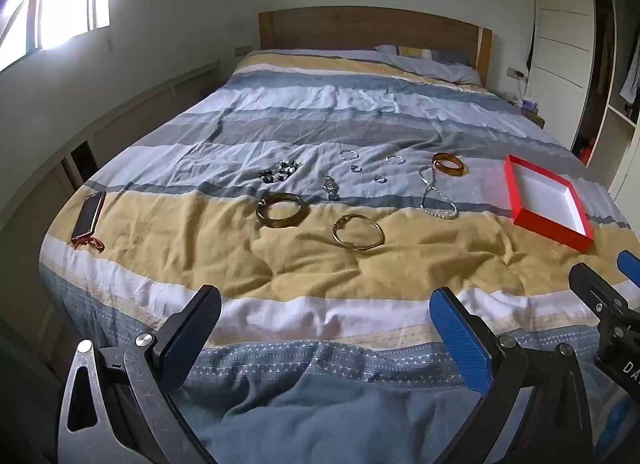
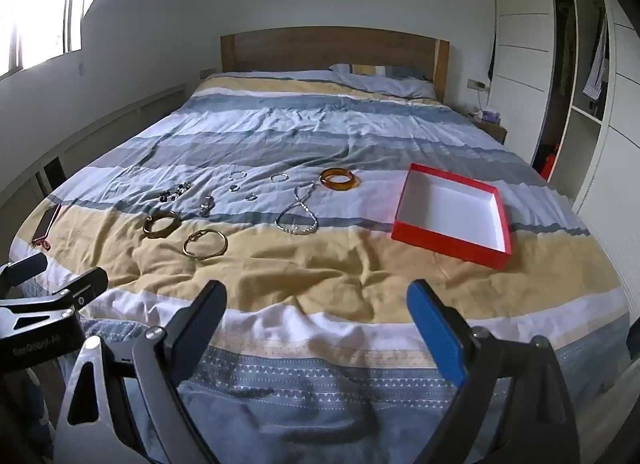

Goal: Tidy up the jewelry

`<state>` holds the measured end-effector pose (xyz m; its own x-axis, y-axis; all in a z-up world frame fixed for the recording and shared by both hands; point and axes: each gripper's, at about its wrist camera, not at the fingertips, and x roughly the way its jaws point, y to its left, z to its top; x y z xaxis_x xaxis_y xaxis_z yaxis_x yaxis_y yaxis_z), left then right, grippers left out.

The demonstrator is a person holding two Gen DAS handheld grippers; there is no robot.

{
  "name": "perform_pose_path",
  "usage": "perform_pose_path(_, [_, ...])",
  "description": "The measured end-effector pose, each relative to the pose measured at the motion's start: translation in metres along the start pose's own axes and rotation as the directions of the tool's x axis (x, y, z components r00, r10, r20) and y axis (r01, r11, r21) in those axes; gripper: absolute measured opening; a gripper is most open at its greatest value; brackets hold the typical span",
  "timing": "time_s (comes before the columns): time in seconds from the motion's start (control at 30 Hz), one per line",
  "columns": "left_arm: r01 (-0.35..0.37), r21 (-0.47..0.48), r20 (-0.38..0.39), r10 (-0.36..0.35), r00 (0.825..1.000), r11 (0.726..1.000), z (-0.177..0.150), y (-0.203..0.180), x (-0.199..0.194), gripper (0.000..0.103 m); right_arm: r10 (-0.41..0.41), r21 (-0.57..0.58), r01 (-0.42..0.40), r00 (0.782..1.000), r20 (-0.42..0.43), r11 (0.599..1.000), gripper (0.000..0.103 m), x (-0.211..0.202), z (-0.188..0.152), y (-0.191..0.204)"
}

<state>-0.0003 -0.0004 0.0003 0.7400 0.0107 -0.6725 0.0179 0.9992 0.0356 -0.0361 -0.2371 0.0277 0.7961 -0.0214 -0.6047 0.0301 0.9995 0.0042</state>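
Note:
Jewelry lies spread on the striped bedspread: a dark olive bangle (image 1: 282,209) (image 2: 161,223), a thin gold hoop bangle (image 1: 359,237) (image 2: 205,244), an amber bangle (image 1: 449,163) (image 2: 338,179), a pearl necklace (image 1: 435,197) (image 2: 299,211), a watch (image 1: 330,187), dark beads (image 1: 280,171) and several small rings (image 1: 378,179). An empty red box with white inside (image 1: 548,205) (image 2: 454,215) lies at the right. My left gripper (image 1: 324,324) and right gripper (image 2: 316,320) are open and empty, hovering over the bed's foot, well short of the jewelry.
A phone (image 1: 89,216) (image 2: 46,223) lies near the bed's left edge. A wooden headboard (image 1: 372,29) and pillow (image 2: 384,81) are at the far end. A wardrobe (image 2: 560,83) stands to the right, with a nightstand (image 2: 490,123) beside the bed.

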Motion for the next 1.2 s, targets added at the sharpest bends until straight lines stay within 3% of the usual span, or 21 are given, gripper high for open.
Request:
perform_pose_path(0.57, [0.019, -0.005, 0.002, -0.019, 1.0, 1.0, 0.003, 0.001, -0.007, 0.102, -0.014, -0.015, 0.014, 1.0, 0.006, 1.0, 0.092, -0.009, 0.003, 0.004])
perform_pose_path(0.9, [-0.02, 0.046, -0.003, 0.02, 1.0, 0.999, 0.004, -0.01, -0.002, 0.102, -0.027, -0.019, 0.027, 1.0, -0.008, 0.999, 0.092, -0.014, 0.004, -0.002])
perform_pose_path(1.2, [-0.002, 0.024, -0.033, 0.003, 0.999, 1.0, 0.01, -0.002, 0.014, 0.102, -0.03, -0.02, 0.029, 0.998, -0.06, 0.999, 0.092, 0.023, -0.005, -0.005])
